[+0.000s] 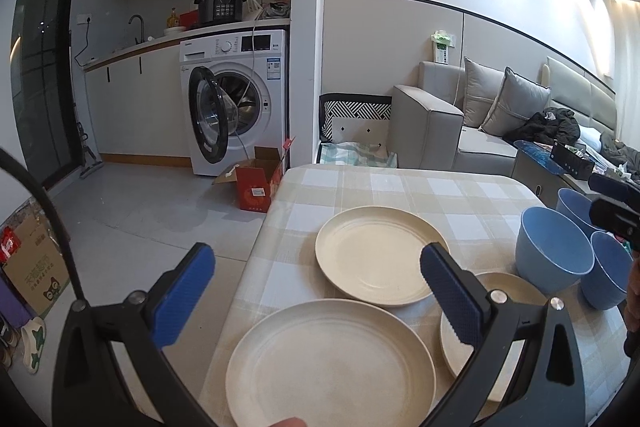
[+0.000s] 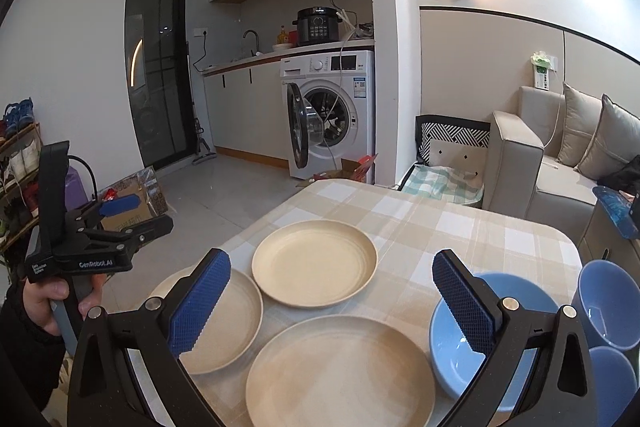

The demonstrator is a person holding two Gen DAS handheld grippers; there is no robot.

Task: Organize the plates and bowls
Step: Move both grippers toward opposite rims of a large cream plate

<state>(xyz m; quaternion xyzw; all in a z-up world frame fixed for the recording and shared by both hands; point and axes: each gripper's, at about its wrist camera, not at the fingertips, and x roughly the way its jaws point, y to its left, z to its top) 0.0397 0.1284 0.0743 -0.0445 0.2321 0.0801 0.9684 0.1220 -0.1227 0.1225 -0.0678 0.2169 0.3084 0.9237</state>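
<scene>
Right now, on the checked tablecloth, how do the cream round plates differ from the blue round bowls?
The cream round plates are flat and shallow, while the blue round bowls are deep with tall walls. The plates are wider across than the bowls. The plates lie spread over the left and middle of the checked tablecloth; the bowls cluster at its right edge. Both number three, stand upright, look empty, and are unstacked.

"GenRobot.AI" stands in white on the black body of the left gripper (image 2: 120,205), held left of the right gripper's fingers. Other labels are too small to read.
</scene>
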